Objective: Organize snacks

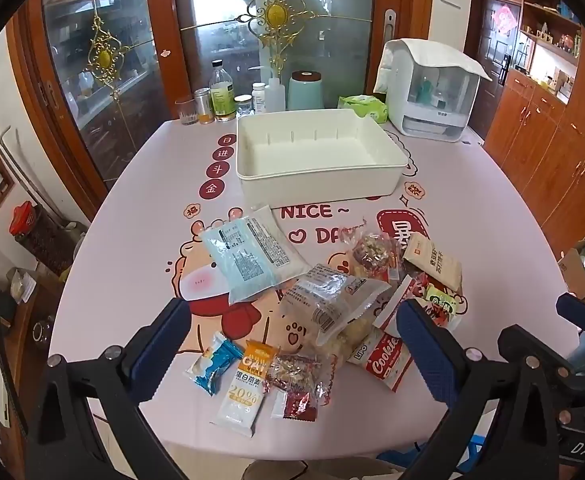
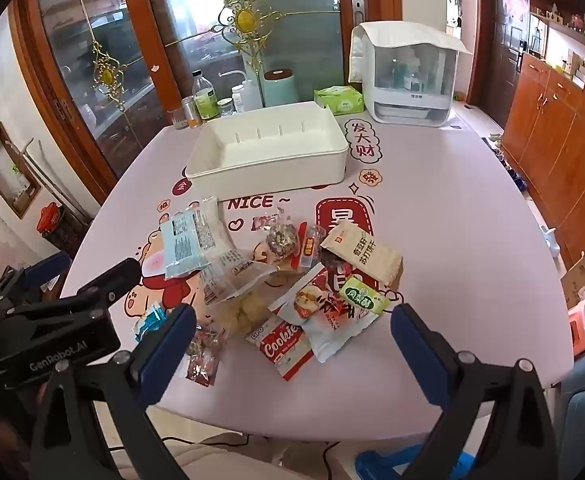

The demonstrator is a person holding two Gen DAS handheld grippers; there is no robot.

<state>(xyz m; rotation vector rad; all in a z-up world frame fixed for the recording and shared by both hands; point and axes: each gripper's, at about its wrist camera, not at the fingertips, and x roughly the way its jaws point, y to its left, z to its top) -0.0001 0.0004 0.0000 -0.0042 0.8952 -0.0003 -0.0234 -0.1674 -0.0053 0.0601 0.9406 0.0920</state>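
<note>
An empty white bin [image 1: 320, 178] [image 2: 268, 168] stands at the far middle of the pink table [image 1: 472, 208] [image 2: 452, 240]. In front of it lie several snack packets: a pale blue packet [image 1: 248, 258] [image 2: 190, 244], a clear bag of puffs [image 1: 336, 304] [image 2: 240, 292], a red Cookies pack [image 1: 384, 360] [image 2: 282, 344], a beige cracker bag [image 1: 438, 264] [image 2: 366, 256], an oat bar [image 1: 246, 388]. My left gripper [image 1: 292, 344] hovers open above the near packets. My right gripper [image 2: 292, 344] hangs open over the Cookies pack. Nothing is between either pair of fingers.
Bottles and jars [image 1: 222, 98] [image 2: 204, 102], a teal canister [image 1: 305, 90], a green tissue pack [image 1: 366, 106] [image 2: 340, 100] and a white appliance [image 1: 428, 92] [image 2: 408, 76] line the table's far edge. Wooden cabinets [image 2: 560, 132] stand to the right.
</note>
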